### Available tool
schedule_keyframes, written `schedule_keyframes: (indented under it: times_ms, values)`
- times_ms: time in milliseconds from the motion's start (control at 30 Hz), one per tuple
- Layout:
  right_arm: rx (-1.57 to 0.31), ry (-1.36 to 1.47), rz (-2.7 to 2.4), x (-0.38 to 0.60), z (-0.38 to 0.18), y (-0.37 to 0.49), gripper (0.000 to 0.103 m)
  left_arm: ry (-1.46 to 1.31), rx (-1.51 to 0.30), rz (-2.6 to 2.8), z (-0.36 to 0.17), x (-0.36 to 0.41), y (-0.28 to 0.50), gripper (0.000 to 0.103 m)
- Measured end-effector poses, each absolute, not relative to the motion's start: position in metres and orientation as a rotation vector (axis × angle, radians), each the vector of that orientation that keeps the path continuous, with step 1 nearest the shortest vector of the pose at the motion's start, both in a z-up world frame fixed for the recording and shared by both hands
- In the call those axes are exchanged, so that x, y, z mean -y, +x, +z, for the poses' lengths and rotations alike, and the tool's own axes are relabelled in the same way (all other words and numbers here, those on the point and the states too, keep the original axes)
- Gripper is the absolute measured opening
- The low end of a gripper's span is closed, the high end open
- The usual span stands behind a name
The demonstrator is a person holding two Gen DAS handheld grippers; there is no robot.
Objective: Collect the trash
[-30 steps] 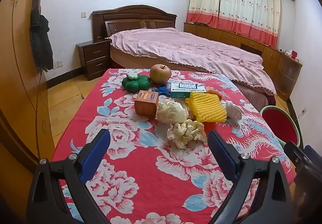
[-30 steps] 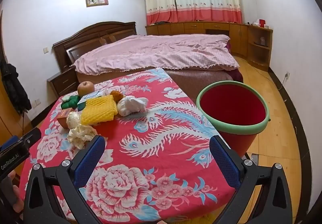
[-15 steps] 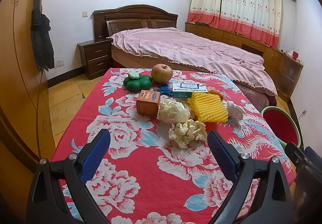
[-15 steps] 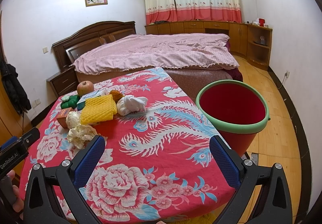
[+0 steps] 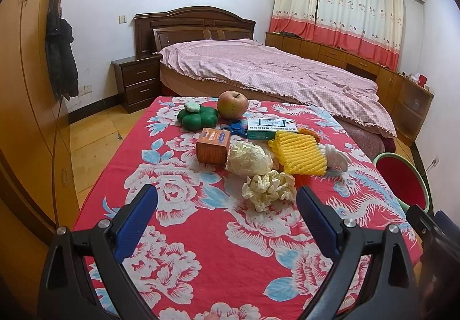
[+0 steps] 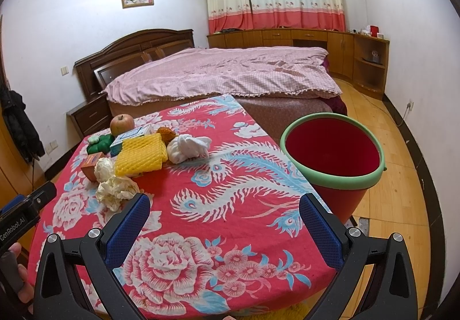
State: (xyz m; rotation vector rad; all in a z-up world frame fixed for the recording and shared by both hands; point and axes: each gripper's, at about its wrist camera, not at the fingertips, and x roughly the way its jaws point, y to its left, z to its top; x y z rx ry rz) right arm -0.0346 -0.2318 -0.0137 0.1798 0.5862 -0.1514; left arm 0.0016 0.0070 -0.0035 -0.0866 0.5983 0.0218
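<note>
Two crumpled paper balls lie mid-table: the nearer one (image 5: 268,189) (image 6: 115,190) and a rounder one (image 5: 248,159) (image 6: 104,168) behind it. A yellow foam fruit net (image 5: 299,154) (image 6: 142,154) and a white knotted cloth (image 5: 336,156) (image 6: 188,147) lie to their right. A red bucket with a green rim (image 6: 330,159) (image 5: 402,185) stands by the table's right edge. My left gripper (image 5: 227,213) is open and empty, just short of the nearer paper ball. My right gripper (image 6: 224,216) is open and empty over the table's near right part.
On the red floral tablecloth (image 5: 201,233) also lie an apple (image 5: 232,104), a green flower-shaped toy (image 5: 197,117), an orange box (image 5: 213,145), a blue fidget spinner (image 5: 236,127) and a teal-white carton (image 5: 270,128). A bed (image 5: 273,75) stands behind, a wardrobe (image 5: 28,119) on the left.
My left gripper has crept slightly forward toward the paper balls. The right gripper has barely shifted. Both stay open.
</note>
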Motion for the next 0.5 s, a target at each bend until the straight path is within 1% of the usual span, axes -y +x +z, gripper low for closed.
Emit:
schedule_keyframes:
  times_ms: [500]
  values:
    - [-0.596,0.181,-0.15,0.2299,-0.0164,-0.0349,0.103,-0.087,-0.6,0.02,-0.0041,-0.0074,0.0019,0.097]
